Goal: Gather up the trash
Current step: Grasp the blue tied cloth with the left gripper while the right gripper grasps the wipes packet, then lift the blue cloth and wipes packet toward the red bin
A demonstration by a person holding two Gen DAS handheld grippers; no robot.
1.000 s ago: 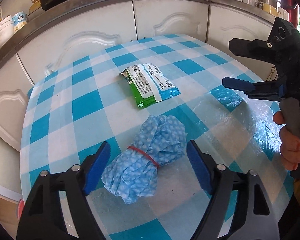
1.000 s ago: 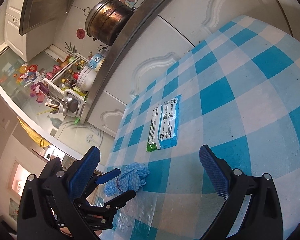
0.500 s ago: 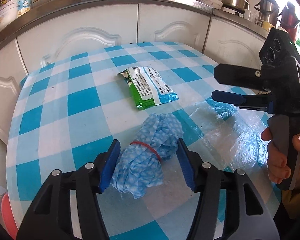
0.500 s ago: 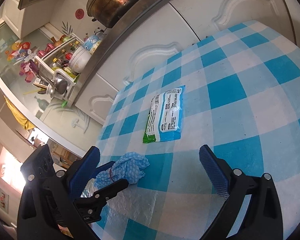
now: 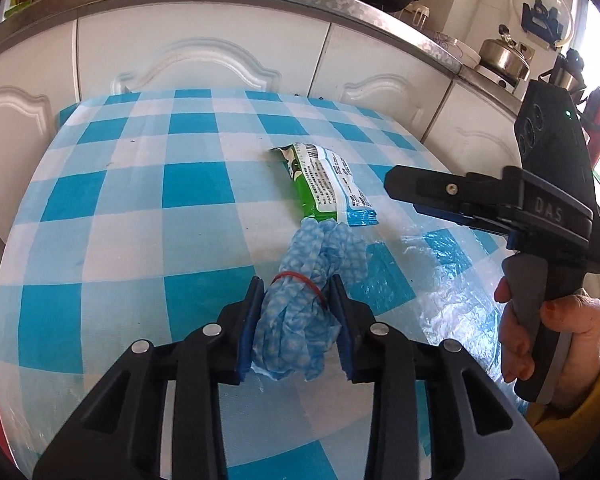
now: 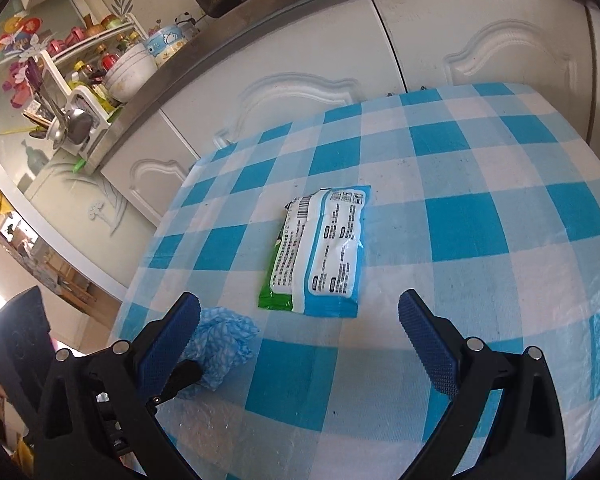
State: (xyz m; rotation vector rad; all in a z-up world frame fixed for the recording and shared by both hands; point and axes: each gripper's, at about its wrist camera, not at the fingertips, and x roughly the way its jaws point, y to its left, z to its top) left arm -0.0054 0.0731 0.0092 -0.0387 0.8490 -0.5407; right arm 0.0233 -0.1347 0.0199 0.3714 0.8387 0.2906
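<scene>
Here we read only one clear word: "DAS" in raised letters on the black body of the right gripper (image 5: 439, 200), seen side-on from the left wrist view with a hand (image 5: 539, 336) around its grey handle. The wrapper (image 6: 319, 256) carries a barcode at its far end and blocks of small print on white panels framed in blue, with a green strip along one long edge; we cannot read the print. It lies flat on the blue-and-white checked tablecloth (image 6: 479, 220), ahead of the right gripper's (image 6: 300, 328) jaws and roughly centred between them, untouched. Those jaws stand wide apart with nothing in them. The bundled cloth (image 5: 303, 312) is pale blue with a fine white pattern, crumpled into a roll and cinched near its middle by a red rubber band (image 5: 296, 280). It sits between the left gripper's (image 5: 296, 324) jaws, which have just been closing; both blue pads press against its sides, the near frayed end between the pads and the far end sticking out past the fingertips, reaching up to the wrapper's near edge. To the right of the left jaws a crinkled clear plastic sheet (image 5: 451, 288) lies over the cloth. Beyond the jaws stand white cabinet doors (image 5: 204, 60).
</scene>
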